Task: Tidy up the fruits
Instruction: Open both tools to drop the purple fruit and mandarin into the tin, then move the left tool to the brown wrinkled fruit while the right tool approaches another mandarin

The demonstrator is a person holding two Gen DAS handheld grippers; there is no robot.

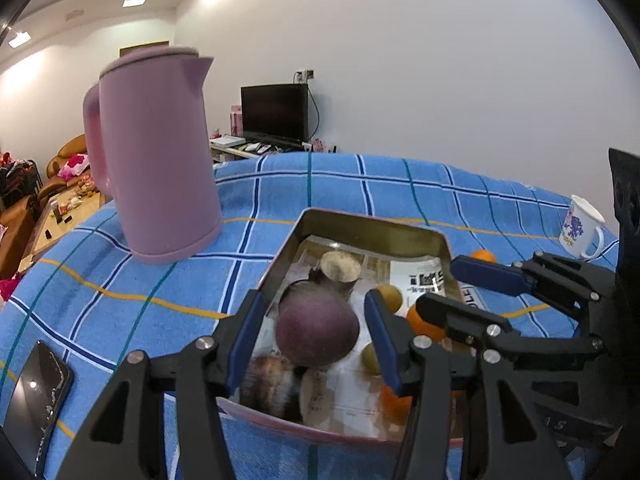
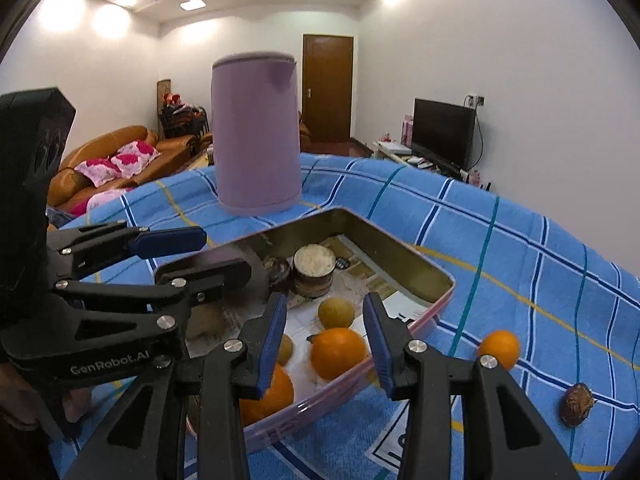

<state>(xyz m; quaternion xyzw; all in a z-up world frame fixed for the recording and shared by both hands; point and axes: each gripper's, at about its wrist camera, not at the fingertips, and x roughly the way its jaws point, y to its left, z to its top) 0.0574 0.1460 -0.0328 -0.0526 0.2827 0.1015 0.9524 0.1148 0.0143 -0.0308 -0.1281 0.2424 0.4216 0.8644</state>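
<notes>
So both grippers are hovering over the shallow metal tin with the pink rim point(image 1: 372, 226) on the blue checked bench cloth point(image 1: 160, 280). The left gripper point(image 1: 316, 336) has its fingers parted around a round purple fruit point(image 1: 316, 330), pads not pressing it as far as I can tell, looks like a drop. The right gripper point(image 2: 326, 344) has its fingers apart too, an orange point(image 2: 338, 352) between them but not pinched. One orange point(image 2: 499, 349) and a dark brown fruit point(image 2: 576, 404) sit outside on the cloth. Tip: back out gently so nothing rolls into the small round can point(image 2: 315, 271)
</notes>
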